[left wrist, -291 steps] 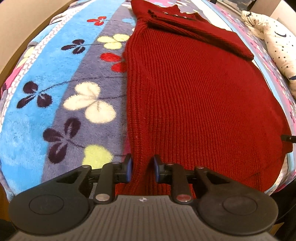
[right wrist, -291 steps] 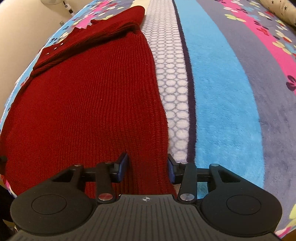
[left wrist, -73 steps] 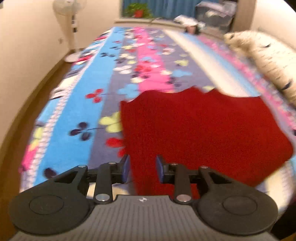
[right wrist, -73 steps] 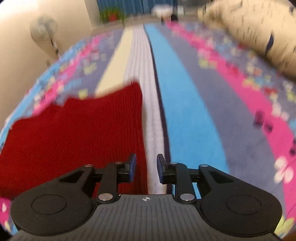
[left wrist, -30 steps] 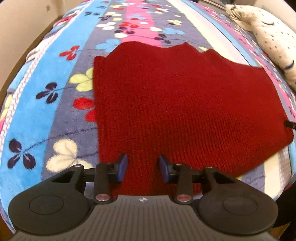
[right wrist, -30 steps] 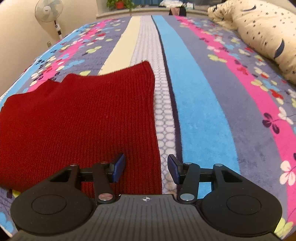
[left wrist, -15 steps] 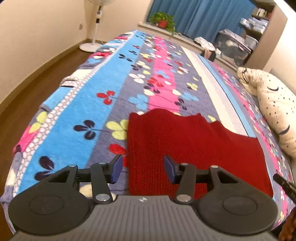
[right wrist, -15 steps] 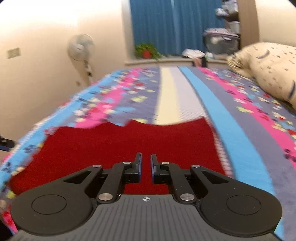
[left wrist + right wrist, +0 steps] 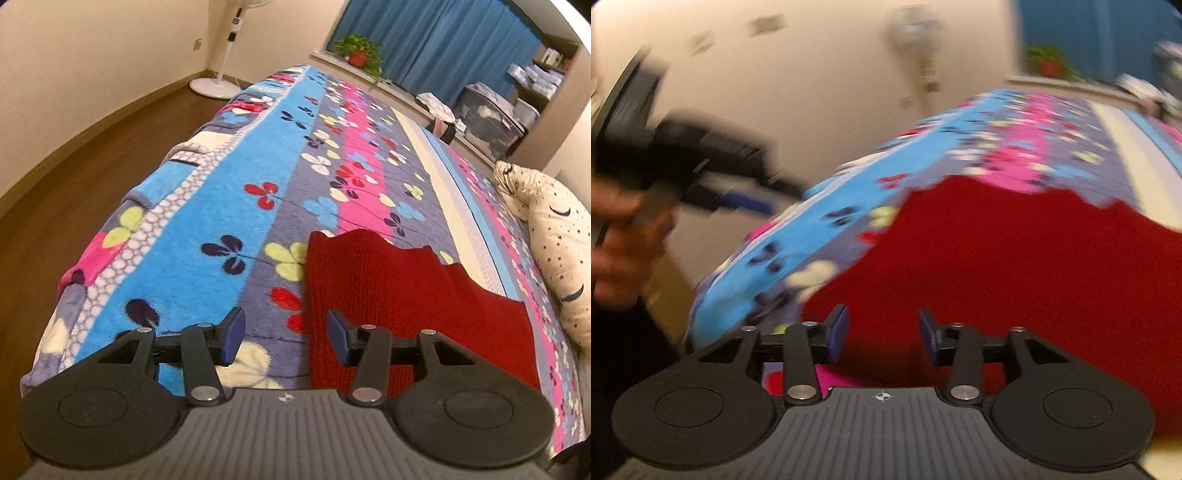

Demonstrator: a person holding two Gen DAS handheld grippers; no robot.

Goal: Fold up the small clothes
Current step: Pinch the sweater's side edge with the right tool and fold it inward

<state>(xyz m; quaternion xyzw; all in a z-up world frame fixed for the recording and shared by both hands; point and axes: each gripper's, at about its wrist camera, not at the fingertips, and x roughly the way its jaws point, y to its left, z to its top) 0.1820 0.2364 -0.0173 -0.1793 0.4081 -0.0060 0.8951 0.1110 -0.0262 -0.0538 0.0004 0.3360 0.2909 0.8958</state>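
Note:
A dark red knitted sweater point(image 9: 391, 295) lies folded flat on the flowered bedspread point(image 9: 229, 206). My left gripper point(image 9: 286, 339) hovers open above the sweater's left edge, which runs just inside its right finger; nothing is between the pads. In the blurred right wrist view the sweater point(image 9: 1015, 273) fills the right half. My right gripper point(image 9: 883, 334) hangs over the sweater's near left corner; its jaws are opening and hold nothing. At the upper left of that view a hand point(image 9: 620, 236) holds the left gripper point(image 9: 764, 195) off the bed's side.
A cream pillow with dark stars point(image 9: 554, 243) lies along the bed's right side. Left of the bed are a wooden floor point(image 9: 55, 192) and a standing fan point(image 9: 221, 74). A potted plant point(image 9: 360, 55) and storage boxes point(image 9: 491, 114) stand beyond the far end.
Both grippers came off the sweater and drew back and up. The left one opened wider. The right one shut, swung left across the sweater, and has opened again.

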